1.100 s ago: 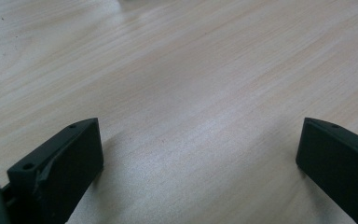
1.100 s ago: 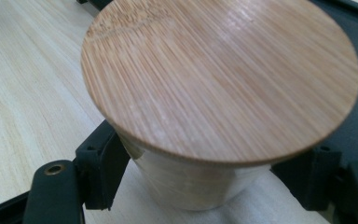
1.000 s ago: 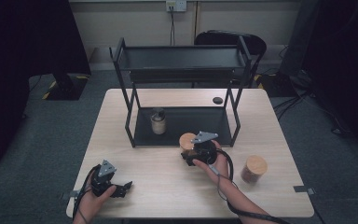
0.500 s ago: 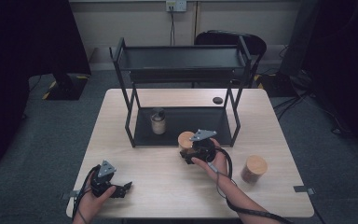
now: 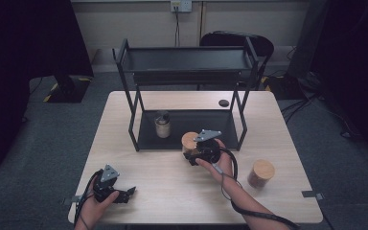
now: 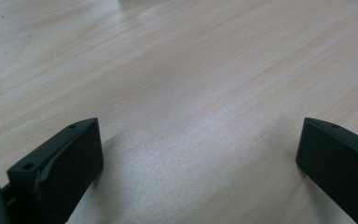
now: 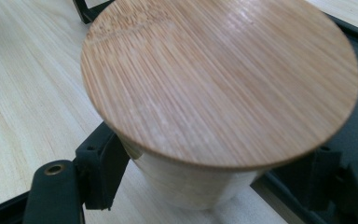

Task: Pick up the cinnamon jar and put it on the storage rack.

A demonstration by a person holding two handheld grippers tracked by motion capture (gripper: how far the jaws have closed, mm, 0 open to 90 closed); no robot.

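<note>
**A:** What is lying on the table (image 5: 139, 158)?

**B:** A light wooden table is standing in a dim room, seen from above. A black metal shelf rack (image 5: 187, 60) is sitting on its far half, with a tray on top and a dark bottom shelf resting on the tabletop. A small jar with a dark lid (image 5: 162, 124) is standing on the left part of that bottom shelf. A small black disc (image 5: 224, 102) is lying on the table behind the rack, toward the right.

**A:** And what are the hands doing?

**B:** The right gripper (image 5: 196, 154) is reaching in at the front edge of the bottom shelf, held in the person's right hand (image 5: 219, 160). Its jaws are closing on either side of a jar with a bamboo lid (image 7: 219, 79), pressing against the pale body just under the lid. In the right gripper view the round lid is showing large and tilted, with the rack's black shelf edge running under and beside the jar. Whether the jar's base is resting on the shelf or hanging clear I cannot tell.

**A:** And the other hand?

**B:** The left gripper (image 6: 200, 154) is resting near the front left corner of the table, well apart from the rack. Its jaws are standing wide apart, with nothing but bare wood grain between them.

**A:** Anything else?

**B:** A second bamboo-lidded jar (image 5: 260, 173) is standing upright on the table near the right edge, to the right of the person's right forearm.
</note>
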